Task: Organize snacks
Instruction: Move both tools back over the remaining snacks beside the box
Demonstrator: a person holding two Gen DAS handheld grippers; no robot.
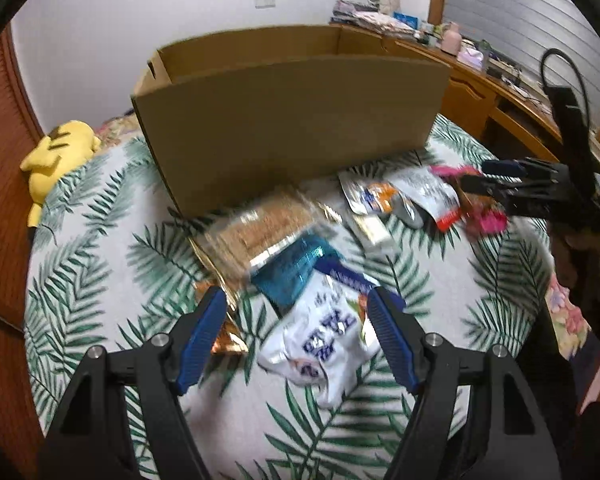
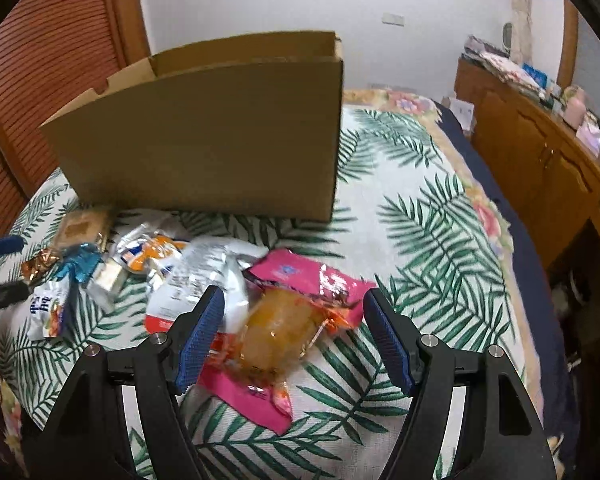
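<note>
Snacks lie scattered on the leaf-print bedspread (image 2: 440, 208) in front of the open cardboard box (image 1: 284, 120). White packet (image 1: 324, 344) sits between and just beyond the left gripper (image 1: 296, 308) fingers, long axis roughly along the pointing line. Orange clear-wrapped snack (image 2: 276, 336) lies likewise under the right gripper (image 2: 292, 312), atop a pink packet (image 2: 308, 276). Both jaws stand wide, holding nothing; each hand is nearest its own packet.

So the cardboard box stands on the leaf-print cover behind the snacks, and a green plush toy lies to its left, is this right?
Not quite: the plush toy is yellow, not green, as the left wrist view shows. The rest holds: the cardboard box stands on the leaf-print cover behind the snacks.
</note>
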